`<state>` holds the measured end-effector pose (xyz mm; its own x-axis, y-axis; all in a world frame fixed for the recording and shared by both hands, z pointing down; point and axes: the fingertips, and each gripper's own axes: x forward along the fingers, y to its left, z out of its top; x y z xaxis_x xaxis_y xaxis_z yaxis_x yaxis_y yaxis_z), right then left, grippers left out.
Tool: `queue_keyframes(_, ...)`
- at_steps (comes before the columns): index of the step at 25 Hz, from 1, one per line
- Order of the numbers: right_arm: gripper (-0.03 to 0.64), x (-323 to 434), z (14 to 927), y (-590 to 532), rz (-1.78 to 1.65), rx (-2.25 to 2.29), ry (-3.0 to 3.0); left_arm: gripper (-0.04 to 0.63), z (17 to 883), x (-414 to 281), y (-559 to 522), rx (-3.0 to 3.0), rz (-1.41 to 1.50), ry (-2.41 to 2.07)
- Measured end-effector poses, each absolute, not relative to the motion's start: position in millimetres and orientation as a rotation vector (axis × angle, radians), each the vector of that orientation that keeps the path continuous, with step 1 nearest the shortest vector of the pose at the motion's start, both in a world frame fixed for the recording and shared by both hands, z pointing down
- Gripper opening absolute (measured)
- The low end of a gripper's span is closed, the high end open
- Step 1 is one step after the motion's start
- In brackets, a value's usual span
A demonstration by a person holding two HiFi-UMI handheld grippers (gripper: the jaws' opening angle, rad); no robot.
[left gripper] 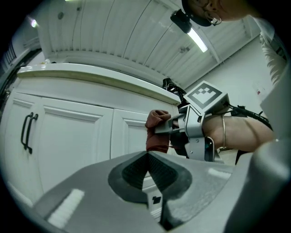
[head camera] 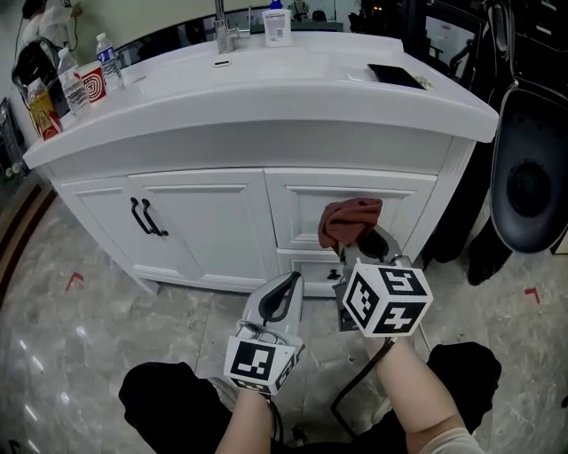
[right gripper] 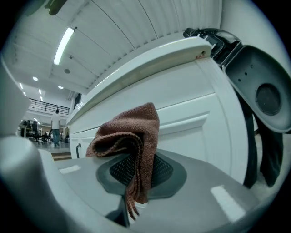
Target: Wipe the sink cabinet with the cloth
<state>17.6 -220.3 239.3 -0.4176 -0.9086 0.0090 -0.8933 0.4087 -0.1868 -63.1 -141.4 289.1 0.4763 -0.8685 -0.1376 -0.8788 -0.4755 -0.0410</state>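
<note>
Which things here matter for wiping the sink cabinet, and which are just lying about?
For the job:
cloth, clamped in the right gripper
sink cabinet, its white doors

Just lying about:
water bottle
red-and-white cup
white bottle by the tap
black flat item on the countertop
left gripper, shut and empty

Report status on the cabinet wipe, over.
Right gripper shut on cloth, up by the right cabinet door; contact unclear. Left gripper shut, empty, held low. Nothing between cloth and door.
</note>
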Motion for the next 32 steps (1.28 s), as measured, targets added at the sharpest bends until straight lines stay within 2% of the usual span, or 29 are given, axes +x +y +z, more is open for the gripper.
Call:
queue_keyframes(6, 0.080, -67.1, 261.8, -229.8, -0.301, -1.462, 2.695, 0.000, 294.5, -109.8, -146.8, -2.548, 0.176, 1.685)
queue_keyframes(12, 0.081, -97.6, 280.8, -245.5, -0.378, -1.410, 2.721, 0.000, 300.0, -130.0, -152.9, -2.535, 0.180, 1.748)
queue_keyframes(32, 0.078, -29.9, 291.6, -251.3, -0.437, -1.538, 2.637, 0.000, 311.4, -80.9, -169.9, -2.643, 0.217, 1.631)
